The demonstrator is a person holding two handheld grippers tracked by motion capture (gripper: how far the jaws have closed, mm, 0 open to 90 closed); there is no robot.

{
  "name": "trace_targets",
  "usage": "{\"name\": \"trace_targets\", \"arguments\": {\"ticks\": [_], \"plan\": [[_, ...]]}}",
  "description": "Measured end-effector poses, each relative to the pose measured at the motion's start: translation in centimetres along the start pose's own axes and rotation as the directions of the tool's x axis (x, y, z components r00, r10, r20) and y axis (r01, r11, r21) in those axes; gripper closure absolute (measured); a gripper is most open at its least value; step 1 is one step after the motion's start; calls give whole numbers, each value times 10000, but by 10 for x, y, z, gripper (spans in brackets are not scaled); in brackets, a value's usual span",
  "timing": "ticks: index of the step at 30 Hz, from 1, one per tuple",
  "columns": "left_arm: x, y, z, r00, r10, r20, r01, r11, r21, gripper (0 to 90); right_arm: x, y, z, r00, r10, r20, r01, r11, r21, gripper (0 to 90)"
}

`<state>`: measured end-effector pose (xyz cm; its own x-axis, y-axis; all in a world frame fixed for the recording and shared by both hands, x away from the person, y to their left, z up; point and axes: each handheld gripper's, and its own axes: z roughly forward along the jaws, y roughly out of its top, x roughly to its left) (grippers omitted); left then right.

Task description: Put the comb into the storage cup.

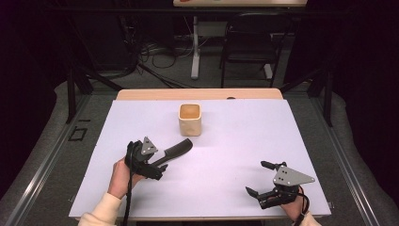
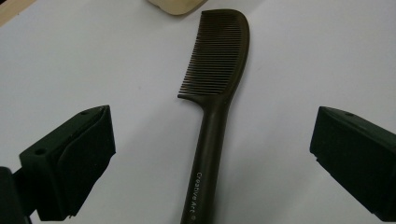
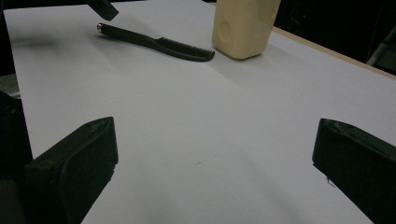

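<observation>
Left gripper jaws wide astride dark comb at frame centre, untouched, beige cup above; right gripper wide, lower right, over white table.

A cream, square-mouthed cup stands upright on the white worktop, near the middle of its far edge. Beyond the far edge runs a strip of bare wood, and past that, on the dark floor, are a black chair, a white post and a tangle of cables.
</observation>
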<state>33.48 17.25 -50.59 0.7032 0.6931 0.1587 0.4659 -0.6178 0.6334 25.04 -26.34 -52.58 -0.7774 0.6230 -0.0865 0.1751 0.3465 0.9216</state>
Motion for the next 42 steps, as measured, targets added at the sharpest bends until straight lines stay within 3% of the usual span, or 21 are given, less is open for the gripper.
{"name": "trace_targets", "arguments": {"ticks": [10, 14, 20, 22, 24, 25, 29, 36, 39, 41, 42], "plan": [[1, 6, 8, 9997, 15, 262, -29, 9986, 529, 0, 0, 0, 1, 10000, -28, -36, 28, 10000, 87, 0], [1, 10, 16, 9995, 126, 303, -155, 9954, 947, 0, 0, 0, 1, 10000, -56, -12, 56, 9999, 131, 0], [4, 13, 20, 9997, 137, 210, -161, 9928, 1191, 0, 1, 0, 2, 10000, -43, -45, 44, 9998, 172, 0], [5, 14, 21, 9990, 237, 372, -287, 9899, 1391, 14, 1, 0, 2, 10000, -38, -42, 39, 9999, 159, 0], [5, 15, 23, 9971, 305, 702, -411, 9870, 1555, 95, 1, 0, 2, 10000, -63, -38, 63, 9999, 161, 0], [5, 16, 23, 9966, 342, 749, -463, 9848, 1674, 147, 1, 0, 2, 10000, -92, -8, 93, 9999, 113, 0], [5, 19, 27, 9957, 470, 794, -623, 9773, 2027, 204, 0, 0, 3, 10000, -66, -23, 66, 9998, 162, 0], [12, 25, 39, 9936, 471, 1024, -748, 9552, 2865, 371, 0, 0, 3, 9999, -112, -20, 113, 9998, 180, 0], [14, 29, 44, 9905, 395, 1315, -800, 9446, 3184, 489, 0, 0, 3, 9999, -106, -30, 107, 9998, 188, 0], [14, 30, 46, 9899, 341, 1378, -779, 9423, 3257, 527, 0, 0, 3, 9999, -107, -27, 108, 9998, 187, 0], [15, 33, 47, 9881, 314, 1504, -824, 9345, 3463, 553, 0, 0, 3, 9999, -114, -29, 115, 9998, 183, 0]]}}
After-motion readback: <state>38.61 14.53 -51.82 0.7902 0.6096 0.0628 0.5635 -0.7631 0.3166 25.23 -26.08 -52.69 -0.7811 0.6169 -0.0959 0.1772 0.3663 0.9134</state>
